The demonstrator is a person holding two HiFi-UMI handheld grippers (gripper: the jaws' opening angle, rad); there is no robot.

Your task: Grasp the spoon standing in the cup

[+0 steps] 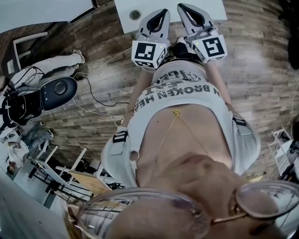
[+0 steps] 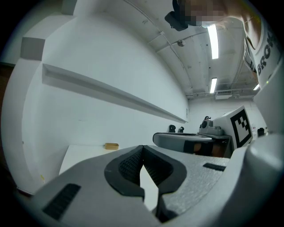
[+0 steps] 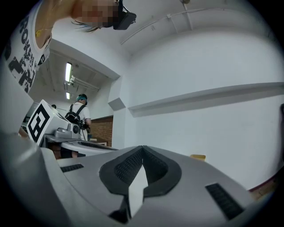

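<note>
No cup and no spoon show in any view. In the head view both grippers are held side by side in front of the person's waist, pointing at the edge of a white table [image 1: 219,10]. My left gripper [image 1: 162,13] is shut with nothing in it, its marker cube [image 1: 148,52] facing up. My right gripper [image 1: 183,7] is shut and empty too. In the left gripper view the left gripper [image 2: 142,150] has its ribbed pads touching at the tip. The right gripper view shows the right gripper [image 3: 142,150] the same way.
A small round thing [image 1: 135,14] sits in the table top. A small tan block [image 2: 111,146] lies on the white surface by the wall, and the same tan block [image 3: 198,156] shows from the right. On the wooden floor at the left lie a dark round device [image 1: 58,91] and cables. A person [image 3: 80,114] stands far off.
</note>
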